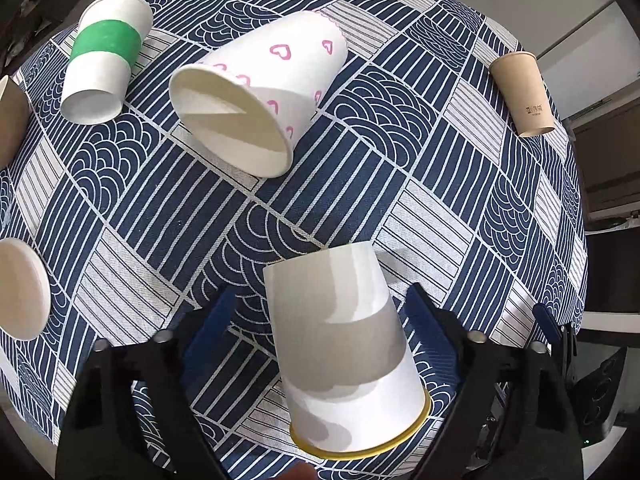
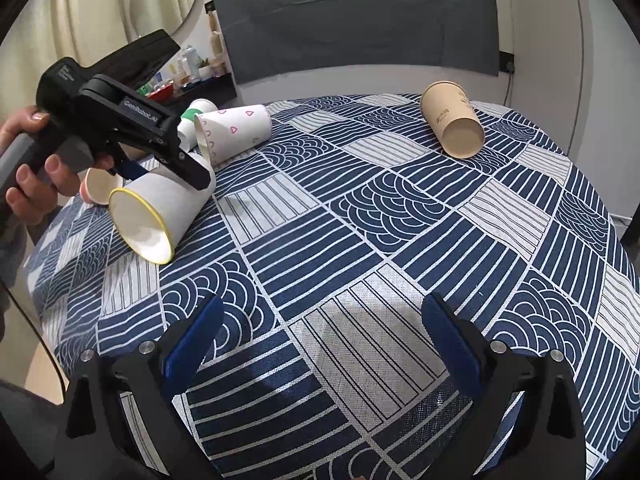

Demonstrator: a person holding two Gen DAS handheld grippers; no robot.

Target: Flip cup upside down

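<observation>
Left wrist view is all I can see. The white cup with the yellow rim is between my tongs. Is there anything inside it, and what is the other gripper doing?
Observer: In the right wrist view, the yellow-rimmed cup lies on its side, and its open mouth shows nothing inside.
Operator: And the right tongs?
Observer: The right gripper is open above the tablecloth, with nothing between its tongs.
Operator: Which way does the tan cup's mouth face?
Observer: The tan cup lies on its side with its mouth toward the right gripper's camera, and it looks empty.
</observation>
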